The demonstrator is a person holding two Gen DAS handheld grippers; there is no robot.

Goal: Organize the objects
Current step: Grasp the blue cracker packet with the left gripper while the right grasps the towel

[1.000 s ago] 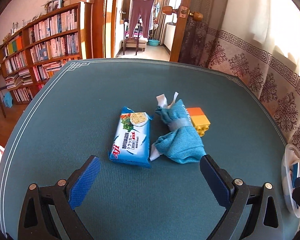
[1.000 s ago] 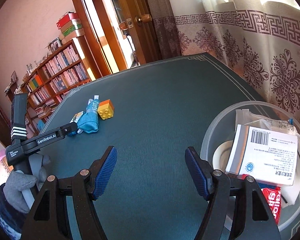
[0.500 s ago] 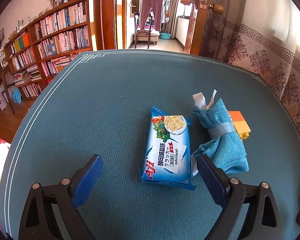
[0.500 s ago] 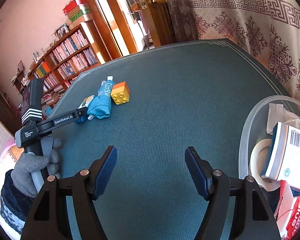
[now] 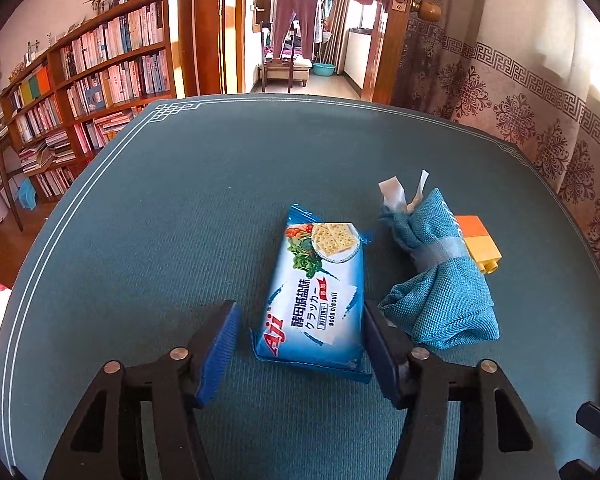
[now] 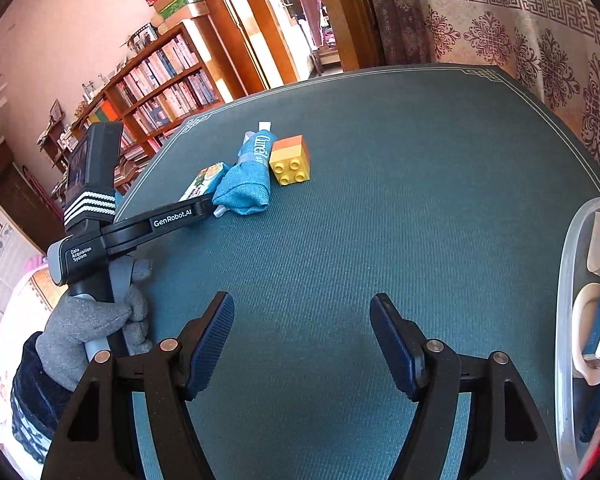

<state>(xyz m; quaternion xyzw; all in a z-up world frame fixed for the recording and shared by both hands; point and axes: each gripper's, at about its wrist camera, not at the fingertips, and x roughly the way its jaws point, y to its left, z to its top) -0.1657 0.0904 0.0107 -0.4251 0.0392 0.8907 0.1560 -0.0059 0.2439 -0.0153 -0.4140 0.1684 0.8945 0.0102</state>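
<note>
The left gripper (image 5: 300, 344), with ribbed blue pads, has just been closing around the glossy blue cracker packet (image 5: 316, 300); its right pad touches the packet's edge, while the left pad is still a little apart. Just right of the packet lies a rolled teal knitted cloth (image 5: 436, 280), and behind the cloth a blocky orange-yellow brick (image 5: 480, 240). The right gripper (image 6: 302, 344) is half open and empty above the woven green tabletop (image 6: 380, 208), far from the packet, with a clear plastic bowl (image 6: 566, 280) at its right.

Bare mat (image 6: 380, 240) ahead, rolled cloth (image 5: 440, 280) crowding cracker packet's (image 5: 316, 300) right side
</note>
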